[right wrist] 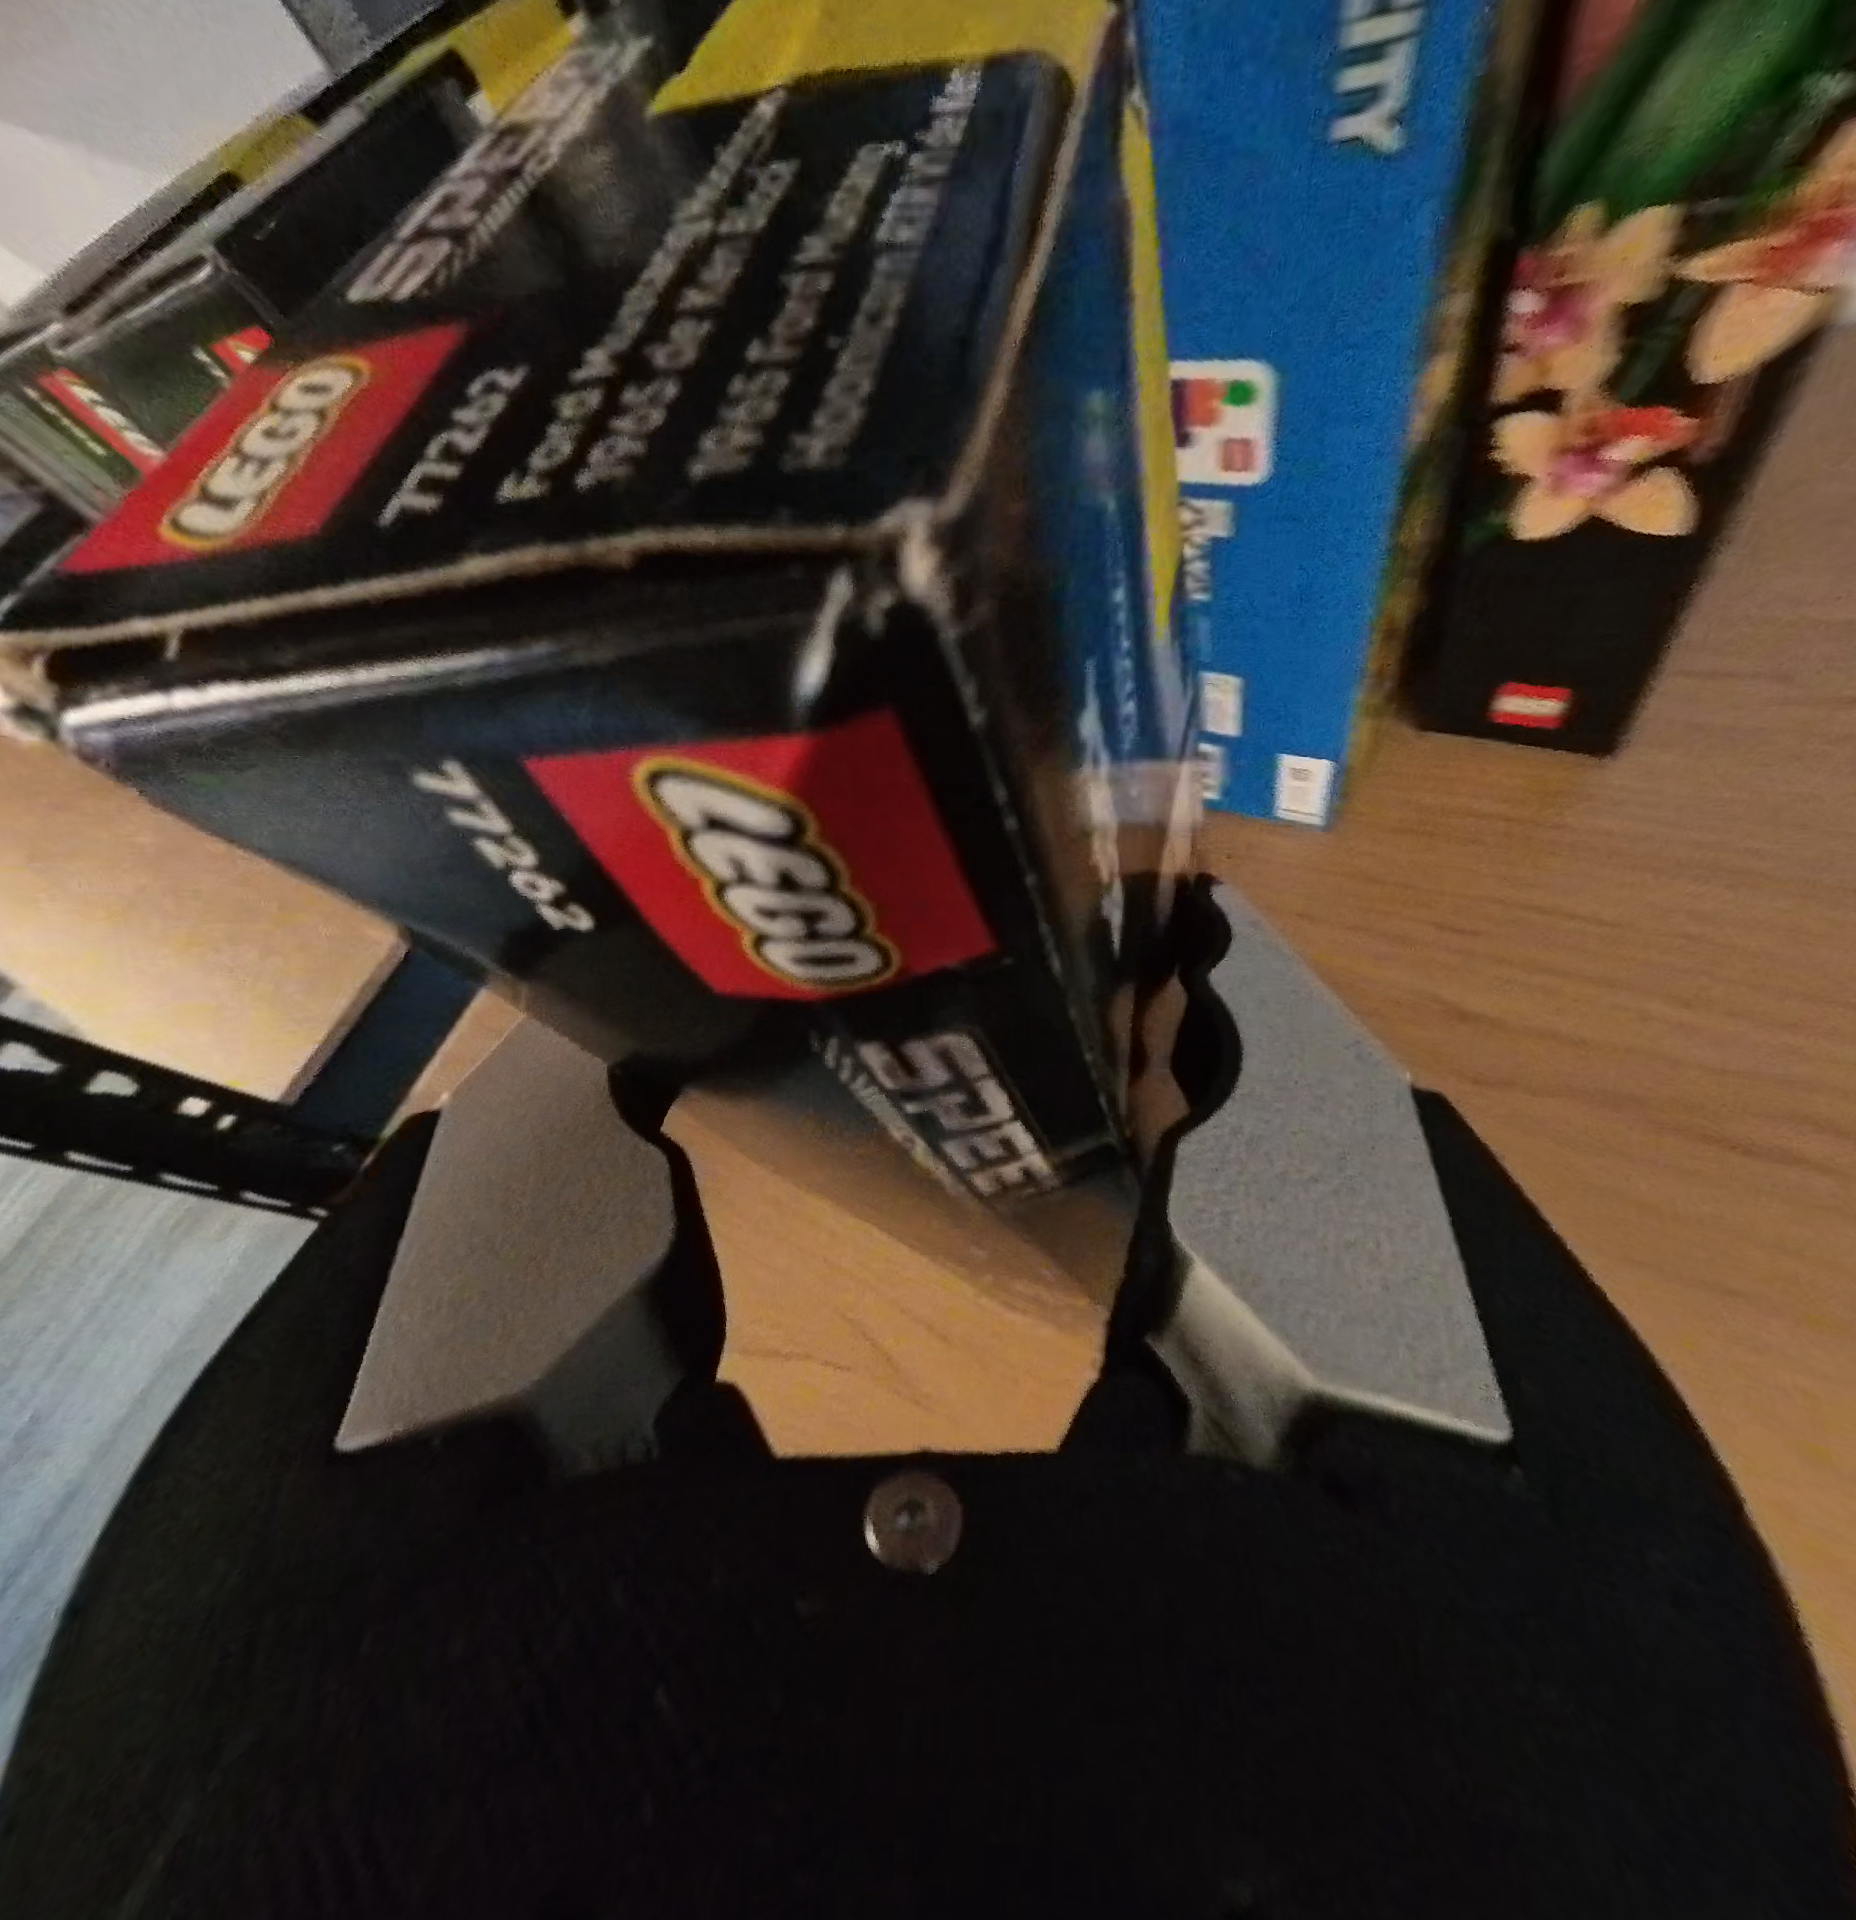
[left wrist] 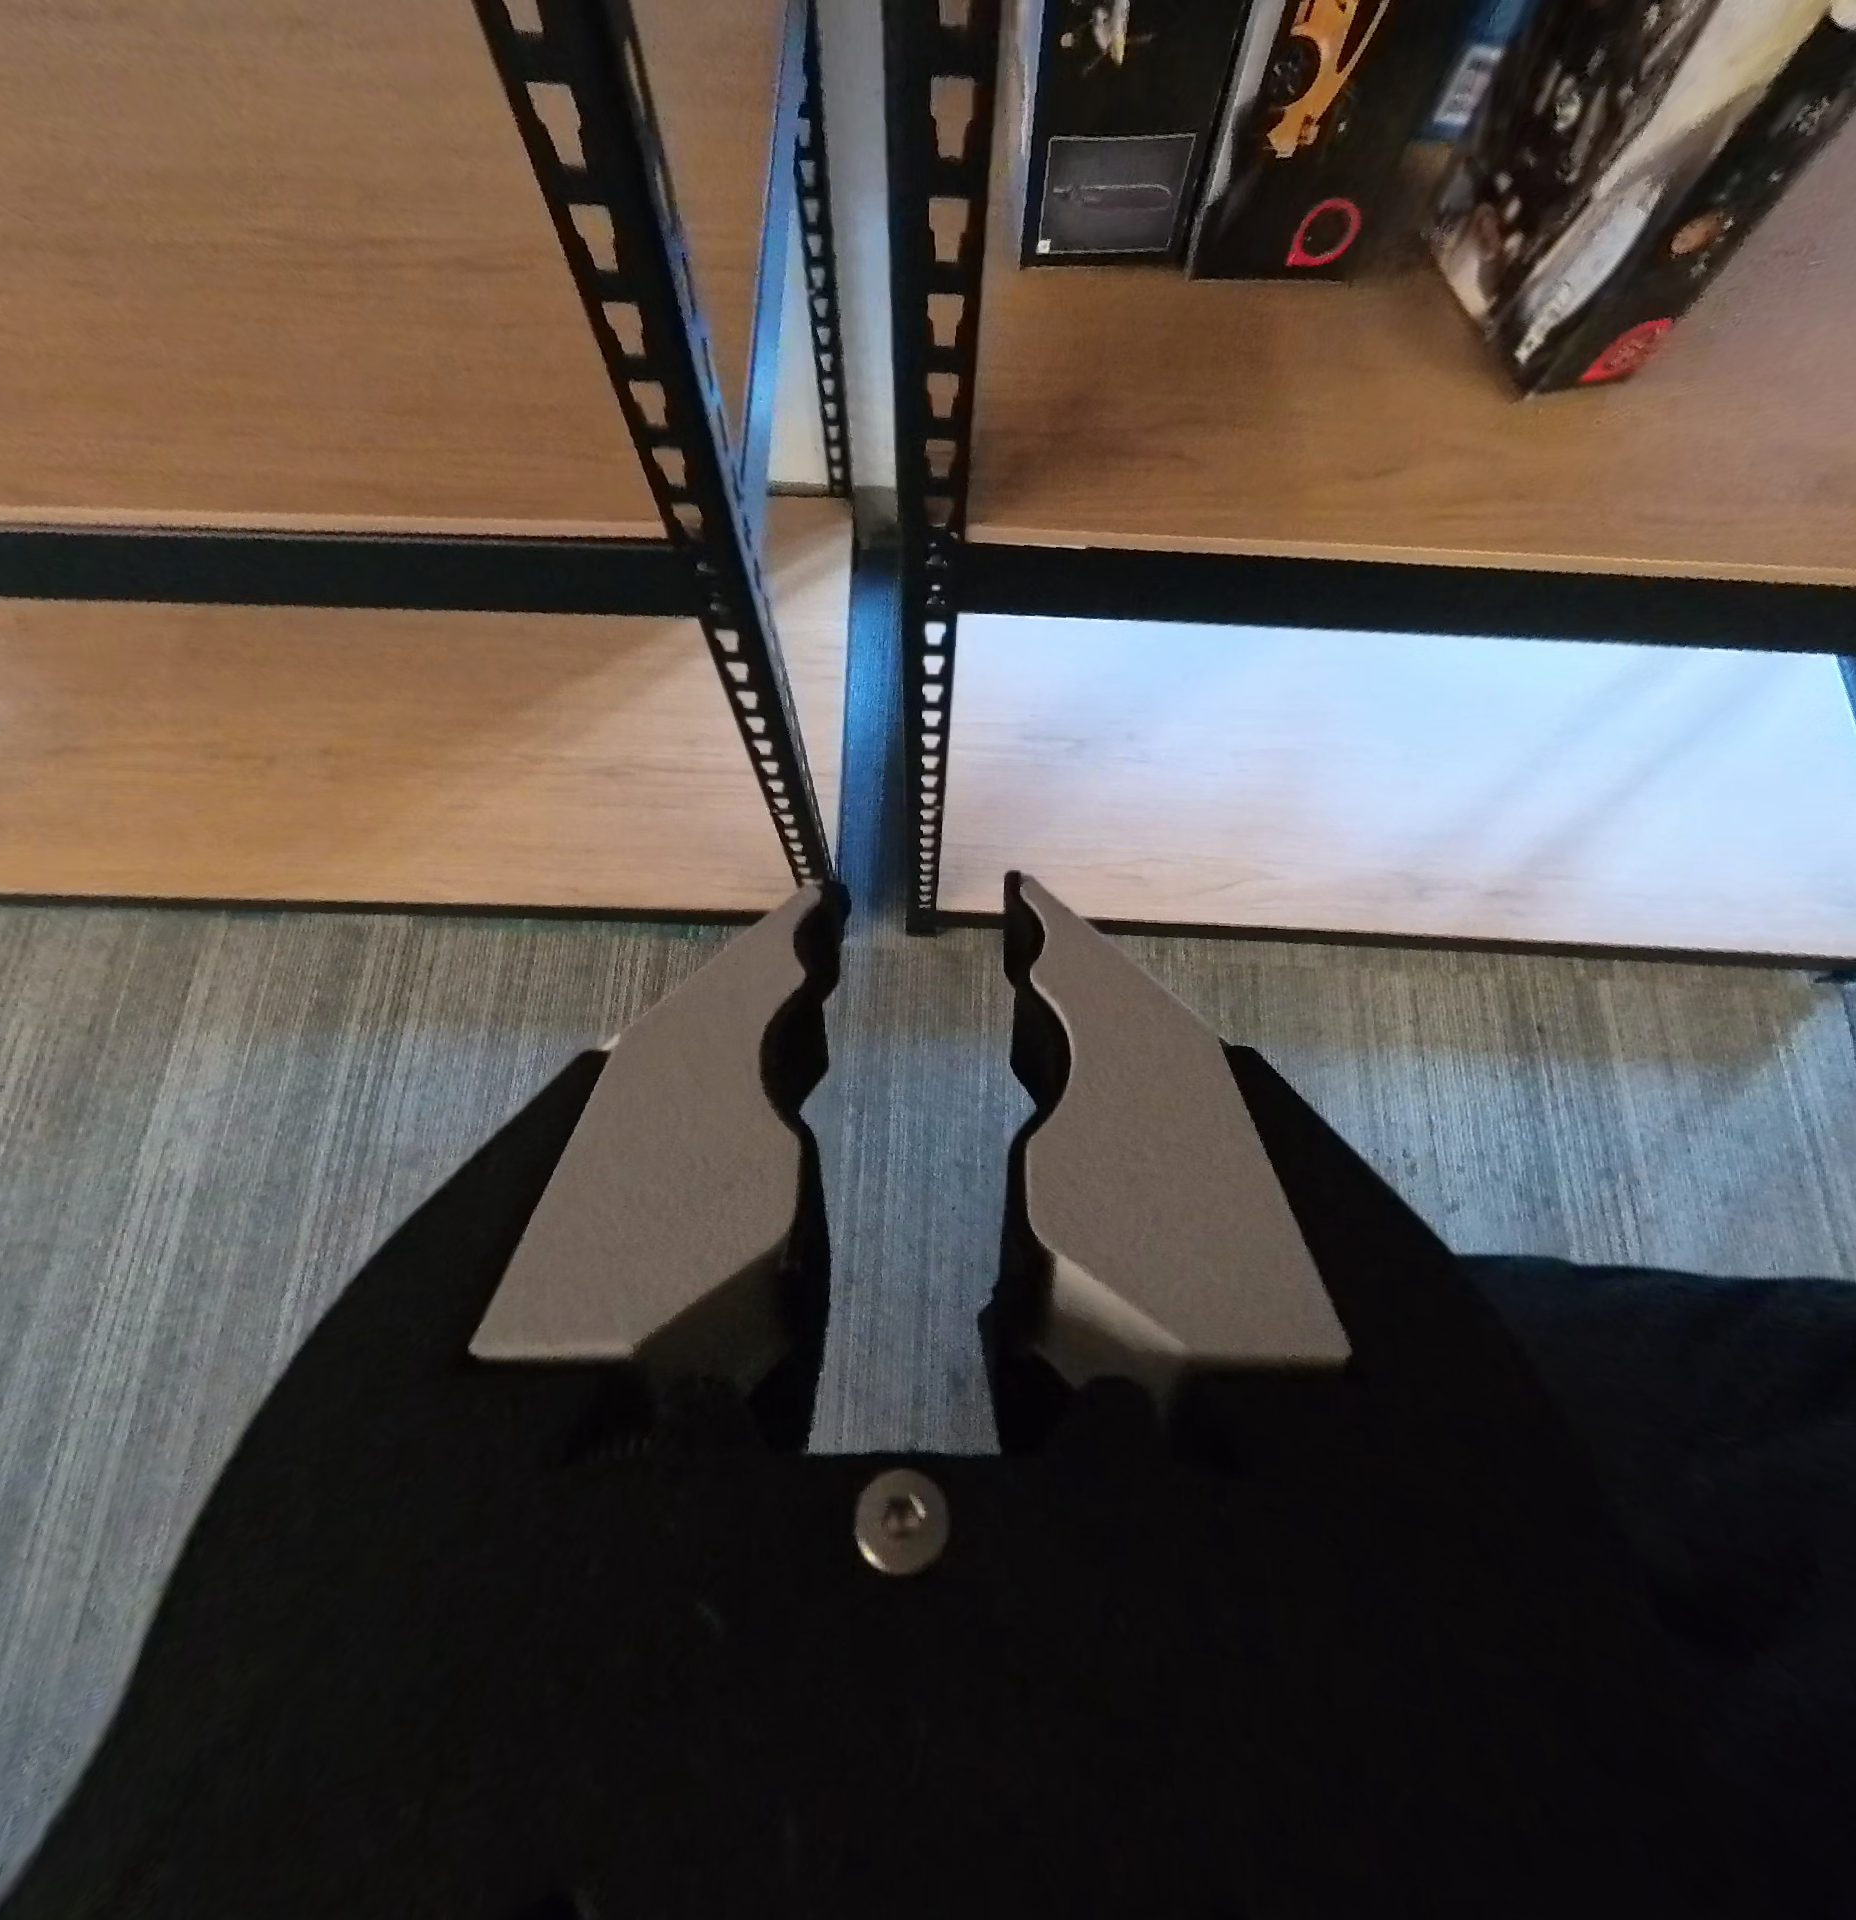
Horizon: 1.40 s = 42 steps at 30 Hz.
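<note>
The right gripper (right wrist: 903, 1039) was clamped on a black toy box (right wrist: 612, 582), its two grey fingers (right wrist: 1319, 1195) pressed against either side of the box's lower end. The box was tilted, its near corner low between the jaws and its top leaning away to the left, above a wooden shelf board (right wrist: 1630, 1039). One edge of the box looked worn, with bare cardboard showing. Just behind it and to the right, a blue box (right wrist: 1308, 416) stood upright on the same board, and further right again a dark box with flowers printed on it (right wrist: 1630, 416). Off to the left, more boxes sat in a blurred row.

The left gripper (left wrist: 919, 904) held nothing; its jaws stood a little apart over grey carpet (left wrist: 280, 1143). Straight ahead of its tips were the black slotted uprights (left wrist: 929, 520) of two shelving units standing side by side. Up and to the right of the gripper, on a wooden shelf (left wrist: 1319, 436), stood three dark boxes (left wrist: 1288, 135), well apart from it.
</note>
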### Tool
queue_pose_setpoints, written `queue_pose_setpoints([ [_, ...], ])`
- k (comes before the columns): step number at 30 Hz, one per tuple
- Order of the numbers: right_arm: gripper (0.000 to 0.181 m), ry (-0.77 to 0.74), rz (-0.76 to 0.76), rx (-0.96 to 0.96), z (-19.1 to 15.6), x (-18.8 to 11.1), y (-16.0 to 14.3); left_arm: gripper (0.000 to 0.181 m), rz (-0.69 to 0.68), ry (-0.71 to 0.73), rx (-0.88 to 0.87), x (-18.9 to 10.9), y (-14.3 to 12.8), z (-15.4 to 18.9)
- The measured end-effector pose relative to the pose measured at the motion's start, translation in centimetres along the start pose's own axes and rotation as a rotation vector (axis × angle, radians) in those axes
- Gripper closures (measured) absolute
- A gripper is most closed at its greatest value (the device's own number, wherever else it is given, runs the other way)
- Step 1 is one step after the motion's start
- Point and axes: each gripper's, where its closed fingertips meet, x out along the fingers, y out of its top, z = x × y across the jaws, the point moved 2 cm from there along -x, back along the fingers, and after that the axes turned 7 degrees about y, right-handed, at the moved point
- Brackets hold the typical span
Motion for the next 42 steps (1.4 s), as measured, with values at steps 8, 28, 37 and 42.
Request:
queue_pose_setpoints([
  [8, 0.082, 0.254, -0.265, -0.281, -1.3, 1.8, -0.8, 0.156, -0.006, 0.103, -0.168, -1.6, -2.4, 1.6],
  [28, 0.127, 0.273, -0.425, -0.278, 0.7, 5.2, -1.6, 0.161, -0.045, 0.168, -0.198, -5.6, -4.6, 4.2],
  [37, 0.124, 0.196, -0.421, -0.035, -1.0, 5.1, -2.3, 0.156, 0.006, 0.151, -0.161, -7.9, -3.6, 2.8],
  [42, 0.130, 0.139, -0.420, 0.106, -1.3, 4.8, -2.0, 0.156, -0.001, 0.119, -0.099, -8.7, -3.9, 1.0],
])
